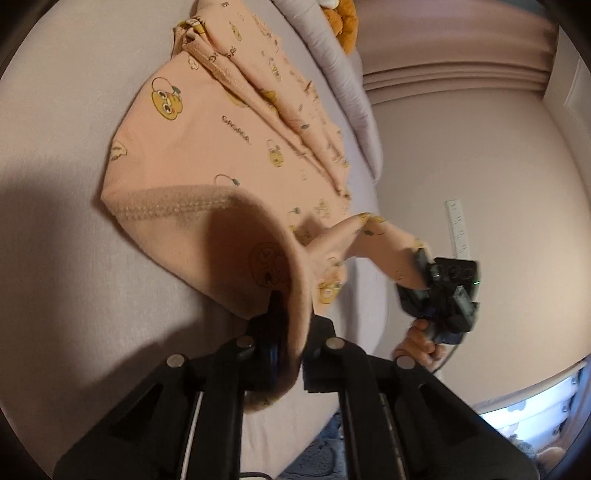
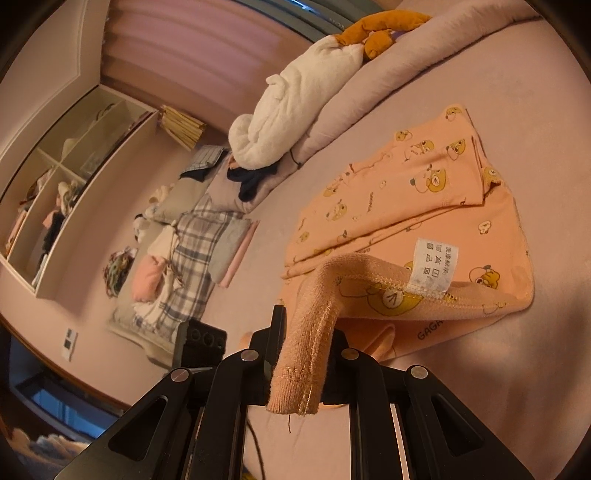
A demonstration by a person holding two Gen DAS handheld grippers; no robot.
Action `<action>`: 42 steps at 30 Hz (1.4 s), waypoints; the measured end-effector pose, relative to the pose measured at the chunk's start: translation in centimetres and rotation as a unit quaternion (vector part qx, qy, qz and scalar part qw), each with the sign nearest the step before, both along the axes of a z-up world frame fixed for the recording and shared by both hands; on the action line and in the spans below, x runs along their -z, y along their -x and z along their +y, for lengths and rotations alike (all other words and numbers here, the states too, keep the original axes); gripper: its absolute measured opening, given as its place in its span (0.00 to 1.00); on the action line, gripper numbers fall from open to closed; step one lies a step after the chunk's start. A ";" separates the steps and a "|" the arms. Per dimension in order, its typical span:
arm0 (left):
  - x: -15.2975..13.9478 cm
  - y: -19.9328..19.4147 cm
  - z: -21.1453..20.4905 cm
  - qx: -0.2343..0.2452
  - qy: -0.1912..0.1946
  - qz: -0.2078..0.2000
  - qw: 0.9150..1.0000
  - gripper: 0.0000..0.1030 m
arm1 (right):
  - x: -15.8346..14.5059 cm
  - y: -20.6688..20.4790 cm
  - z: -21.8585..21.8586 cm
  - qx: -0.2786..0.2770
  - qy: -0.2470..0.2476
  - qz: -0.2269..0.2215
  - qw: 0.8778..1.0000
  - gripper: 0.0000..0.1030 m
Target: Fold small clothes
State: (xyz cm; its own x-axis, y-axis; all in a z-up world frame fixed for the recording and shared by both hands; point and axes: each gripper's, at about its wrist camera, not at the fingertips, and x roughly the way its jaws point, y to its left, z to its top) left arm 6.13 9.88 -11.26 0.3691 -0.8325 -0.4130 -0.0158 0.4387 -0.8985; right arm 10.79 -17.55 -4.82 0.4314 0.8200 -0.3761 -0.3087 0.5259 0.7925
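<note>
Mid-fold: left gripper (image 1: 291, 314) and right gripper (image 2: 306, 354) each pinching the ribbed hem of the peach cartoon-print cotton garment (image 2: 406, 206) on the bed (image 2: 498, 387). Next: carry hem over, lay flat.

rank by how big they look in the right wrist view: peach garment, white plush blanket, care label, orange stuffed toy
1. peach garment, nearest the camera, which inflates it
2. white plush blanket
3. orange stuffed toy, farther off, so it may really be larger than it looks
4. care label

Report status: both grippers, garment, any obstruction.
Left gripper shut on hem. Right gripper shut on ribbed cuff. Peach cartoon-print cotton garment half folded on bed. Nothing in the way.
</note>
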 end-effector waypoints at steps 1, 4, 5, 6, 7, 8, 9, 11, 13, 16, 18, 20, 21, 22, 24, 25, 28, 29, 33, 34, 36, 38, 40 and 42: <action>-0.3 0.2 0.3 -0.010 0.006 -0.004 1.000 0.04 | 0.0 0.0 -0.1 0.001 -0.001 0.000 1.000 0.16; -1.3 0.3 1.9 -0.048 0.048 -0.024 0.997 0.04 | -0.1 0.0 -0.3 0.005 -0.006 -0.003 1.000 0.16; -1.7 0.2 2.3 -0.056 0.059 -0.032 0.996 0.03 | -0.3 -0.1 -0.2 0.005 -0.008 -0.006 1.000 0.16; -2.1 0.0 2.7 -0.060 0.074 -0.040 0.995 0.03 | -0.5 -0.1 -0.2 0.005 -0.008 -0.009 1.000 0.16; -2.4 -0.2 2.8 -0.063 0.082 -0.046 0.994 0.03 | -0.7 -0.2 -0.1 0.005 -0.007 -0.012 1.000 0.16; -2.7 -0.4 2.8 -0.062 0.089 -0.052 0.993 0.03 | -0.9 -0.4 0.1 0.004 -0.007 -0.015 1.000 0.16; -2.9 -0.6 2.7 -0.059 0.097 -0.058 0.992 0.03 | -1.0 -0.5 0.1 0.004 -0.007 -0.016 1.000 0.16; -3.1 -1.2 2.1 -0.048 0.086 -0.057 0.993 0.04 | -1.1 -0.7 0.5 0.003 -0.004 -0.016 1.000 0.16; -2.4 -1.8 1.4 -0.036 0.054 -0.035 0.997 0.04 | -0.9 -0.8 0.7 0.000 -0.004 -0.015 1.000 0.16; -0.8 -1.6 0.8 -0.021 0.055 -0.008 0.998 0.04 | -0.6 -0.8 0.8 -0.006 -0.002 -0.011 1.000 0.16; 0.0 -1.3 0.8 -0.016 0.061 0.004 0.998 0.05 | -0.3 -0.7 0.7 -0.007 -0.004 -0.005 1.000 0.16; 0.8 -1.2 0.8 -0.009 0.075 0.017 0.997 0.26 | 0.0 -0.8 0.7 -0.005 -0.005 0.000 1.000 0.16; 1.1 -1.1 0.9 -0.015 0.074 0.028 0.997 0.37 | 0.1 -0.8 0.6 -0.005 -0.006 0.004 1.000 0.16; 1.3 -1.0 1.1 -0.023 0.072 0.034 0.997 0.53 | 0.1 -0.7 0.6 -0.004 -0.006 0.005 1.000 0.16; 1.4 -0.9 1.5 -0.034 0.091 0.033 0.995 0.52 | 0.1 -0.6 0.6 -0.004 -0.004 0.005 1.000 0.16; 1.2 -1.1 1.6 -0.042 0.087 0.031 0.995 0.52 | 0.1 -0.6 0.6 -0.004 -0.003 0.005 1.000 0.16; 0.8 -1.4 1.0 -0.036 0.066 0.028 0.997 0.47 | 0.0 -0.5 0.5 -0.002 0.000 0.006 1.000 0.16; 0.7 -1.6 0.7 -0.035 0.051 0.034 0.998 0.43 | 0.0 -0.5 0.5 0.000 0.002 0.007 1.000 0.16; 1.1 -2.1 -0.1 -0.028 0.010 0.057 0.998 0.14 | -0.3 -0.2 0.5 0.004 0.005 0.002 1.000 0.16; 1.1 -2.0 -0.1 -0.027 0.015 0.056 0.998 0.08 | -0.3 0.0 0.5 0.004 0.006 0.001 1.000 0.16; 1.0 -1.7 0.0 -0.027 0.055 0.044 0.997 0.06 | -0.3 0.1 0.4 0.005 0.004 0.000 1.000 0.16; 0.4 -1.7 0.1 -0.037 0.099 0.021 0.994 0.04 | -0.3 0.1 0.3 0.008 -0.002 0.000 1.000 0.16; -0.1 -2.3 0.3 -0.049 0.137 0.001 0.989 0.04 | -0.5 0.0 0.3 0.011 -0.011 -0.005 1.000 0.16; -0.2 -3.1 0.5 -0.055 0.171 -0.008 0.984 0.04 | -0.8 -0.2 0.3 0.014 -0.022 -0.010 1.000 0.16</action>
